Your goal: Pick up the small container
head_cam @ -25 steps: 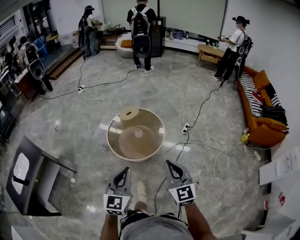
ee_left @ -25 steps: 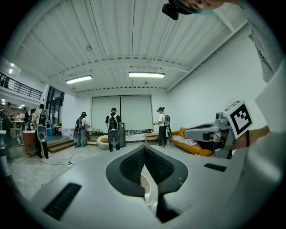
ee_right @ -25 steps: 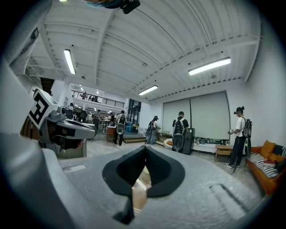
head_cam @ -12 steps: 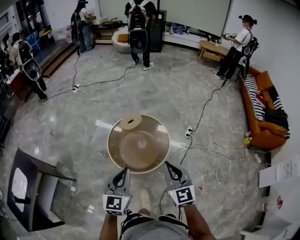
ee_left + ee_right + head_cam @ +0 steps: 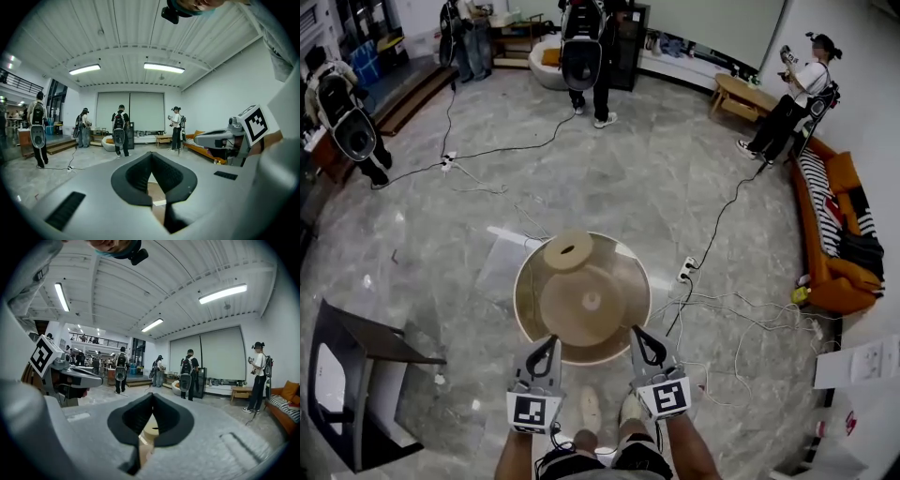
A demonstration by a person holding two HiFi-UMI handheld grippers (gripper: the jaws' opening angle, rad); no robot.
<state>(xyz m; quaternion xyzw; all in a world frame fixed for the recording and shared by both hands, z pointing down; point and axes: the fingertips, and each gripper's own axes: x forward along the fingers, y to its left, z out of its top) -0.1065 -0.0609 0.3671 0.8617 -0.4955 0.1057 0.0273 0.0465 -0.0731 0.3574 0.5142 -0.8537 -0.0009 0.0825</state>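
The left gripper (image 5: 547, 345) has its jaws closed, the dark tips meeting with nothing between them, as its own view (image 5: 151, 157) shows plainly. The right gripper (image 5: 639, 337) is closed in the same way and also empty (image 5: 152, 397). Both are held side by side, pointing forward, and in the head view their tips overlap the near rim of a round table (image 5: 528, 314).

The small container (image 5: 568, 251) sits on that table at its far edge, well apart from both grippers. It is a low, round, tan piece with a dark hole or dimple in the middle of its top. A pale rounded shape seen through the gap under the right gripper's jaws may be the same container, but it is too blurred to tell.

The table is tan with a paler raised rim, an inner circle on its top and a small light knob (image 5: 592, 301) at the centre.

The table stands on a polished grey stone floor (image 5: 441, 244), which is crossed by cables (image 5: 741, 305), with a power strip (image 5: 687, 270) just right of the table. An orange sofa (image 5: 834, 281) lines the right wall. People wearing backpacks (image 5: 583, 52) stand at the far side of the room.
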